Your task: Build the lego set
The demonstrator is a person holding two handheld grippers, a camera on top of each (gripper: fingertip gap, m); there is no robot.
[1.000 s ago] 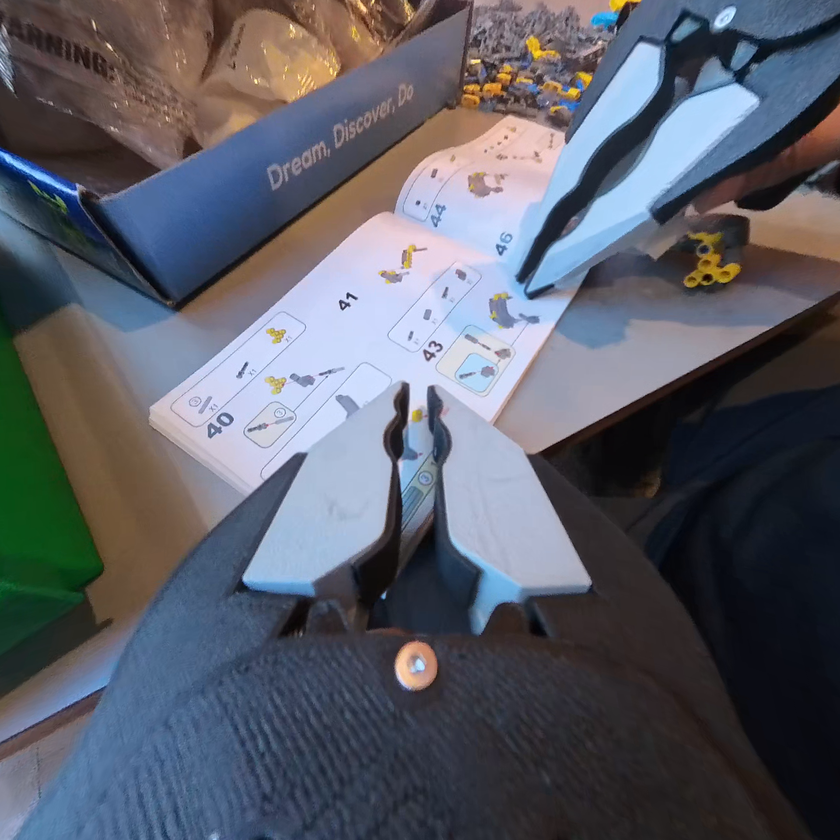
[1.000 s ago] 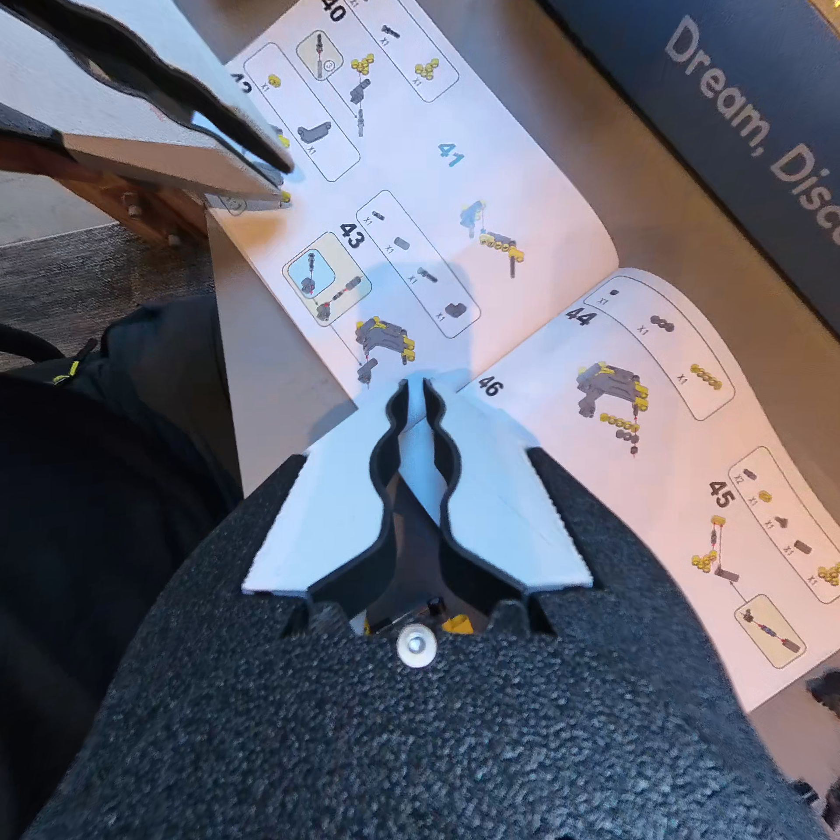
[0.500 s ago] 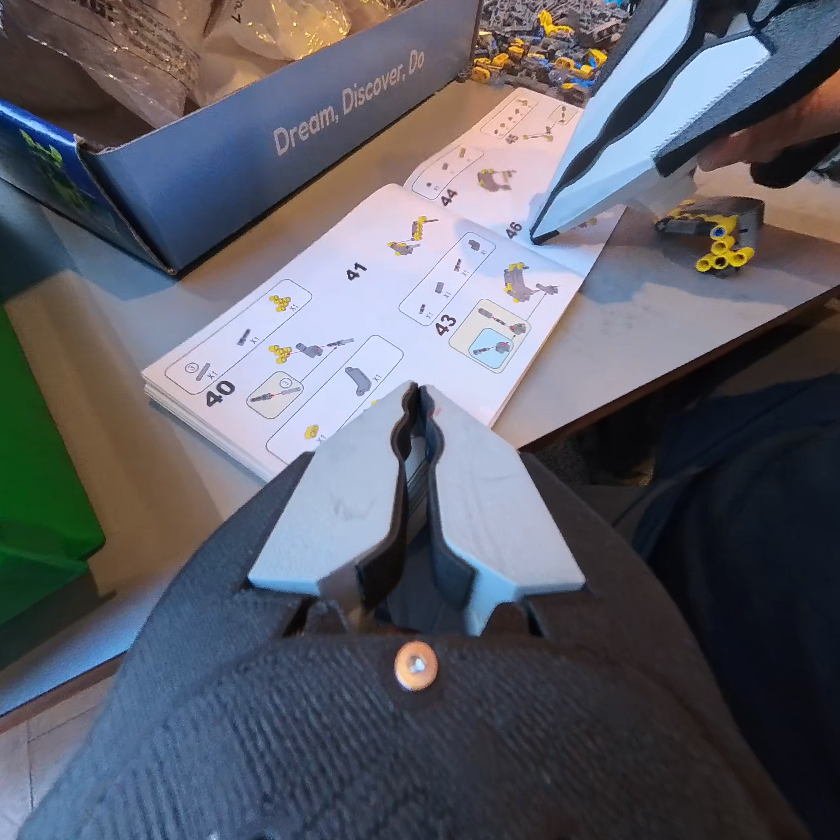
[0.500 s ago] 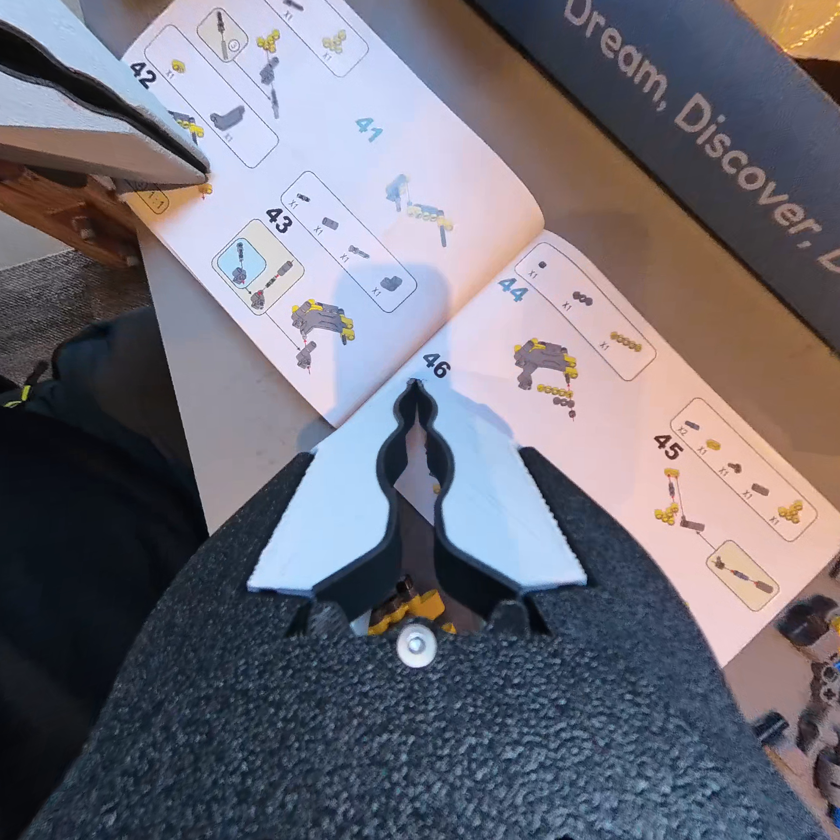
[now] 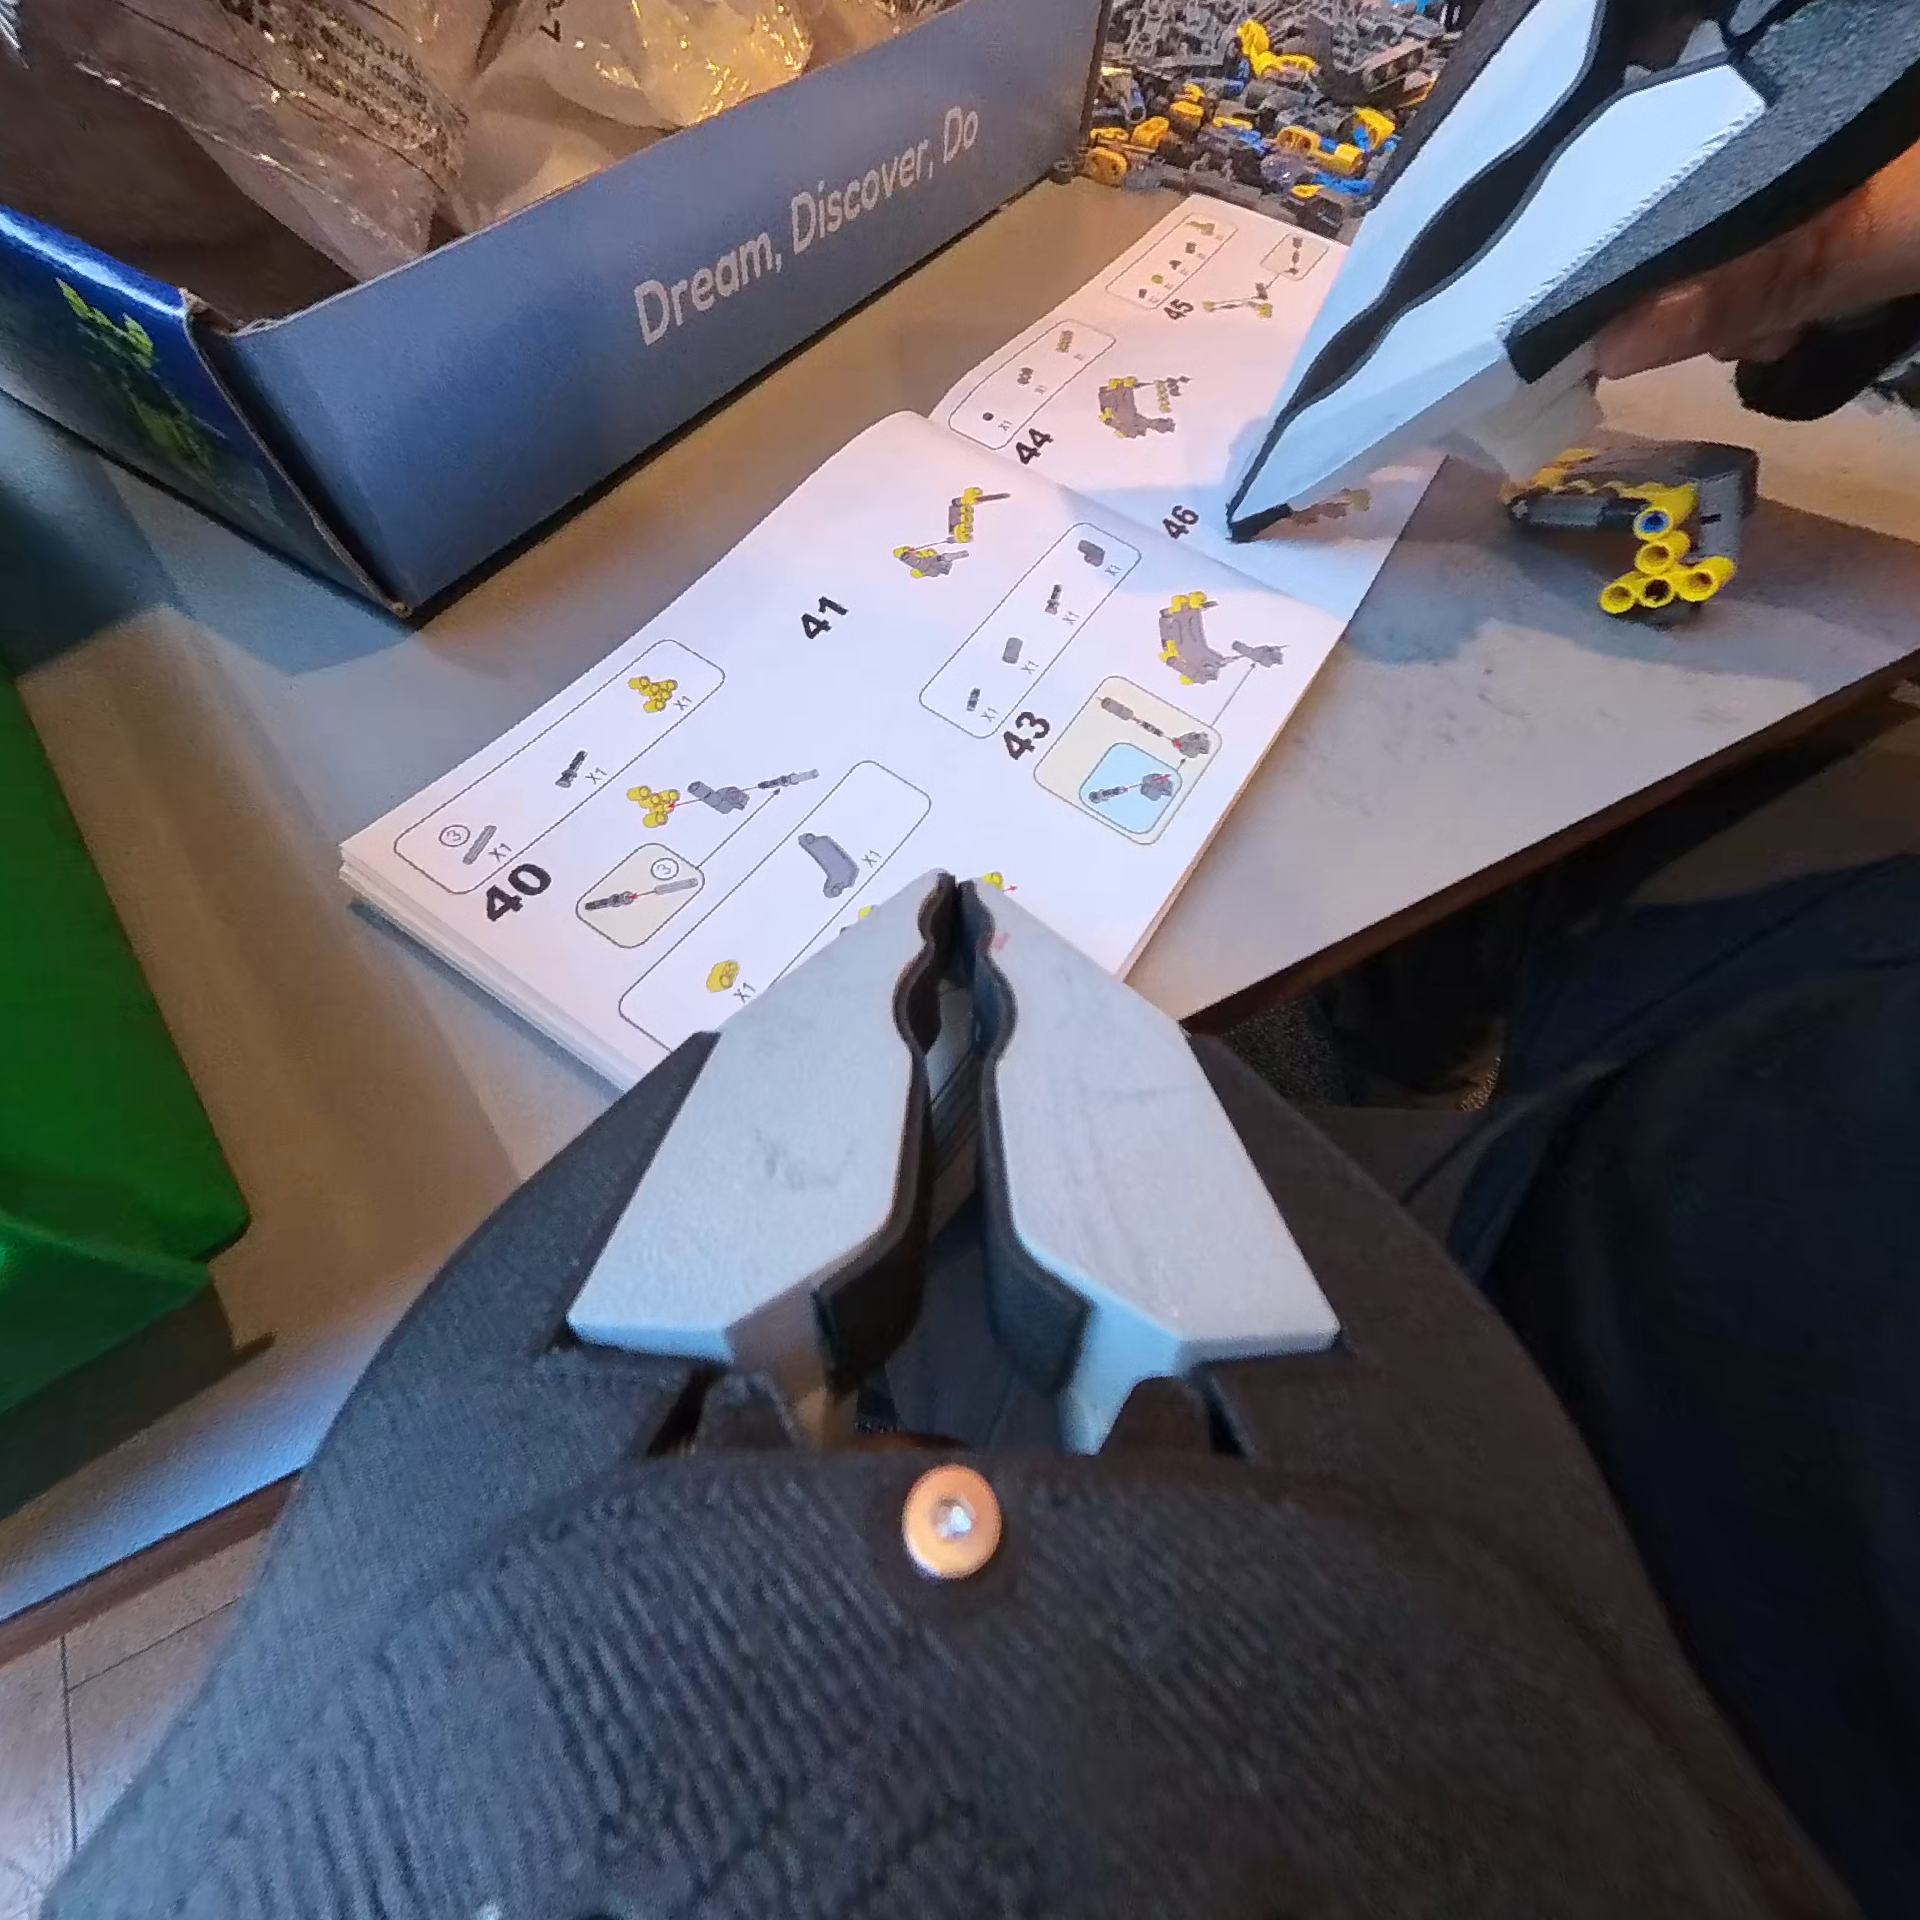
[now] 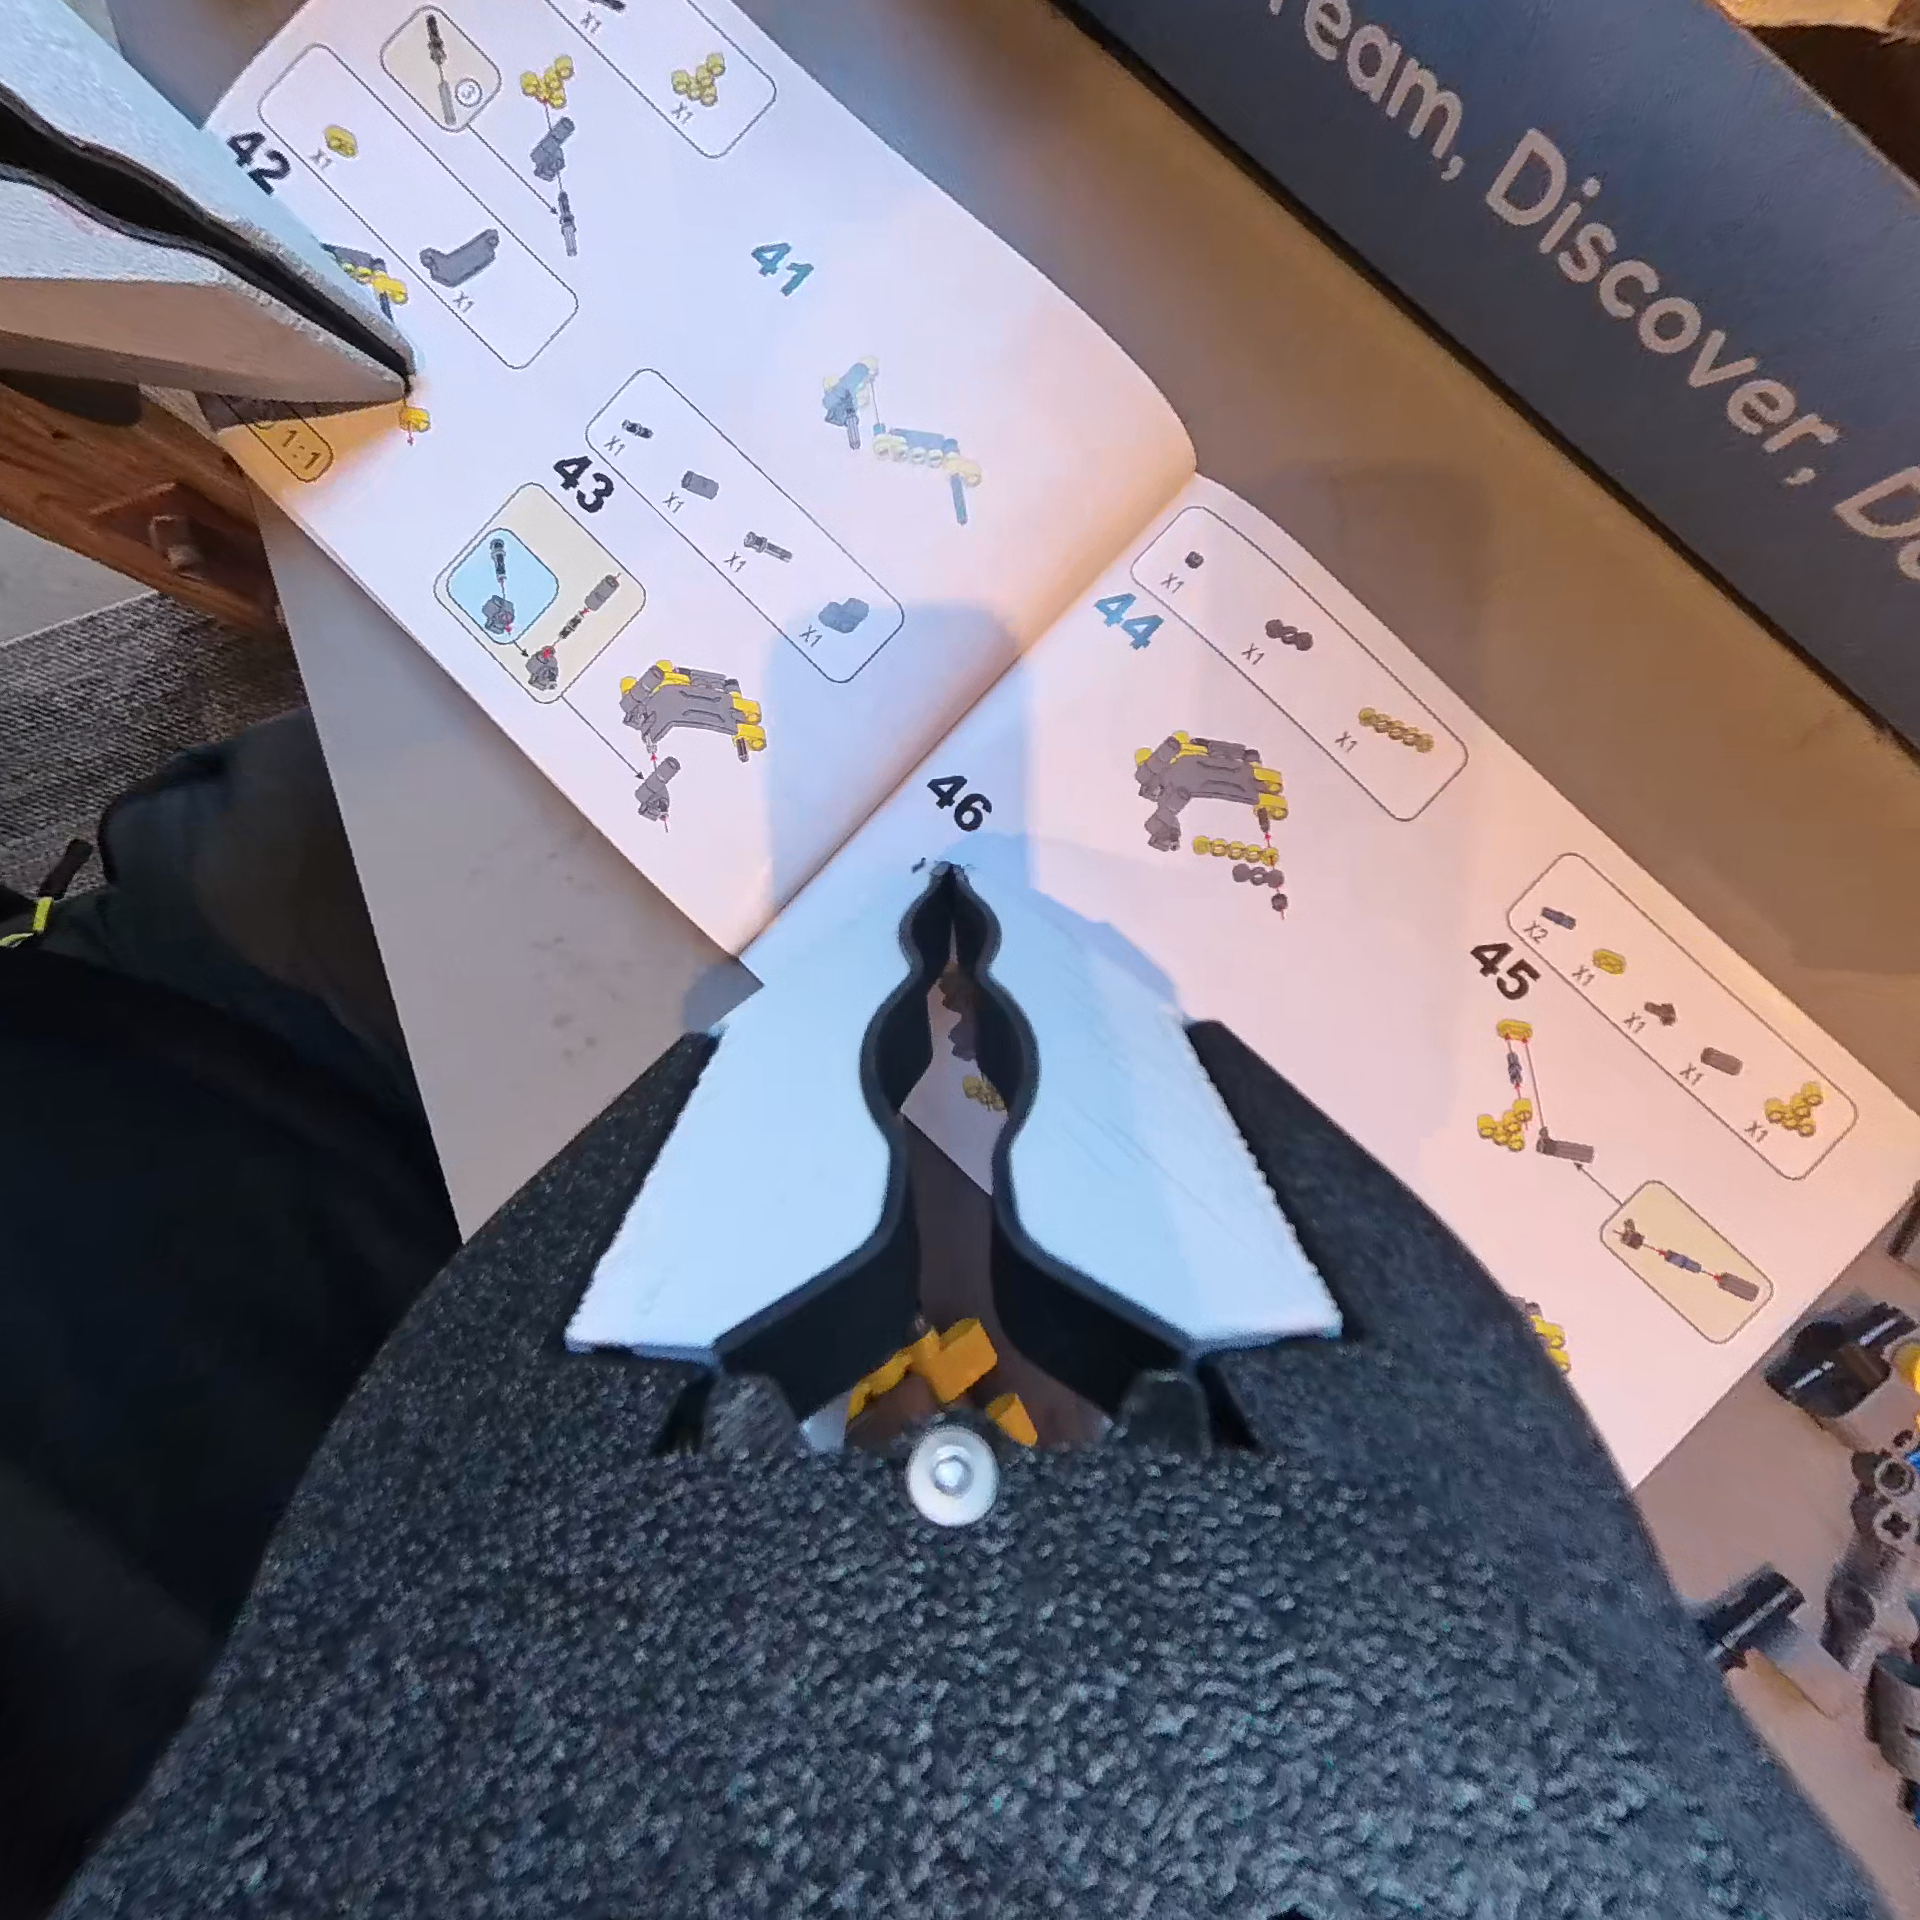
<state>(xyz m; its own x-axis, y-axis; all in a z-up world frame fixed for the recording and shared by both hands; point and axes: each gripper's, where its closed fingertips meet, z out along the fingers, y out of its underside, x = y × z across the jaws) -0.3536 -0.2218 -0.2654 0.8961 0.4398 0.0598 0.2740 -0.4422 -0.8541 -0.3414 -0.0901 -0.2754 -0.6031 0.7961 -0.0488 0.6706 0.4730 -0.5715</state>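
A pale grey table [image 5: 1455, 748] carries an open instruction booklet [image 5: 831, 727] lying flat near its front edge. The left gripper [image 5: 954, 885] hangs over the booklet's near corner, jaws together and empty. The right gripper [image 6: 943, 875] has its closed tips down on the right-hand page. Just beside the booklet lies a small grey and yellow brick assembly [image 5: 1642, 530]. Behind stands a blue cardboard box [image 5: 623, 312] holding clear plastic bags [image 5: 343, 114], with a heap of loose bricks [image 5: 1247, 73] beyond. A green bin [image 5: 83, 1039] sits at the left.

Grey tabletop [image 5: 1455, 748], wooden edge, grey carpet [image 6: 114, 686].
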